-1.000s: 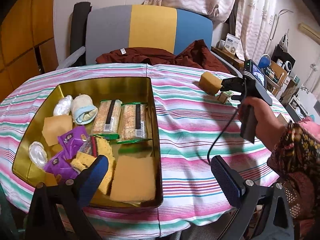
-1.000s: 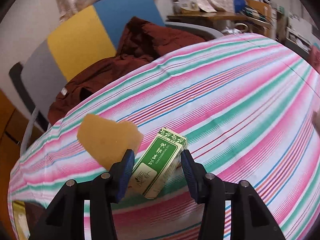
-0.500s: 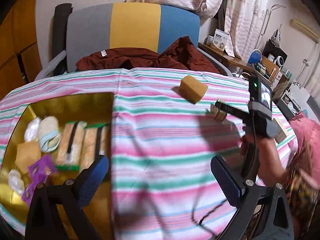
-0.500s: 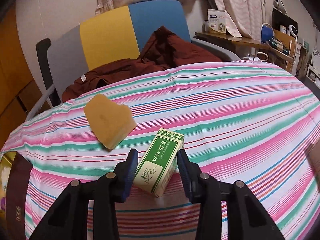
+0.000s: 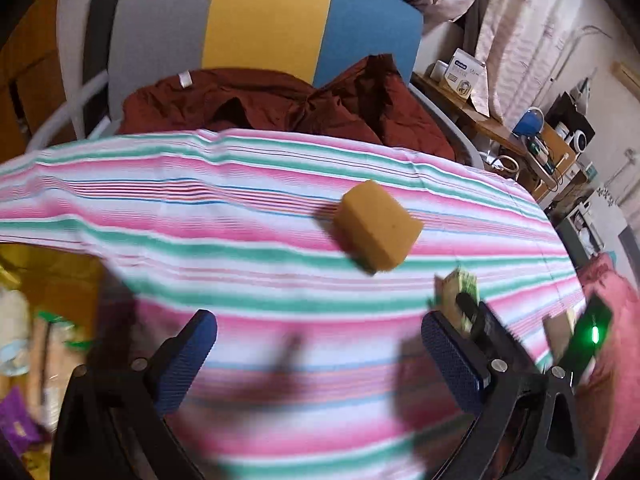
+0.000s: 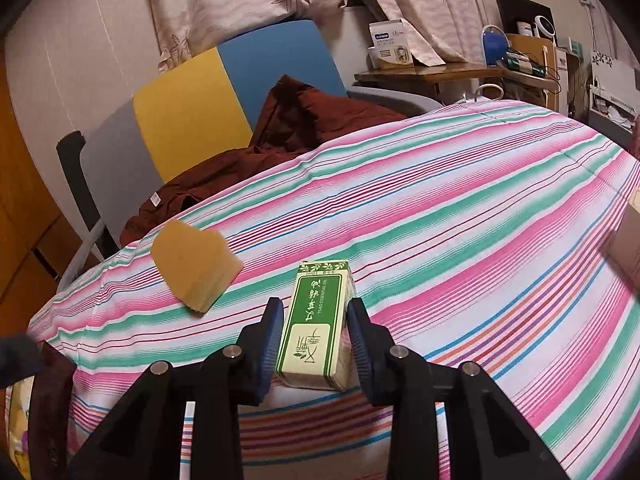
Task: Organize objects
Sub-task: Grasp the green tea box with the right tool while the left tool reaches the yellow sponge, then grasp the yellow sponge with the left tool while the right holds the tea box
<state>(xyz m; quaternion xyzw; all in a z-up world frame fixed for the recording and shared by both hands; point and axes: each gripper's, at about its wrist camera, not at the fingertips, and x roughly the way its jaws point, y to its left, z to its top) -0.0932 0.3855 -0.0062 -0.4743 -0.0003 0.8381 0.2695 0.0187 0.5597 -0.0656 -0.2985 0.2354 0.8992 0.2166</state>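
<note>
The right tool (image 6: 315,342) is clasping a green carton (image 6: 318,326) lengthwise between its blue pads, the pack sitting upright in the grip so it can travel without sliding; it is hanging just above the striped surface (image 6: 480,248), levelled and aimed forward. The left tool (image 5: 316,356) is hovering spread wide with nothing in it, pointing at the tan sponge (image 5: 378,232) lying farther off, probably the next pickup. The gold tin (image 5: 60,280) is waiting at the left edge.

Left gripper (image 5: 318,354): jaws spread wide, nothing between them.
Right gripper (image 6: 316,334): jaws closed in against something held between its pads.
</note>
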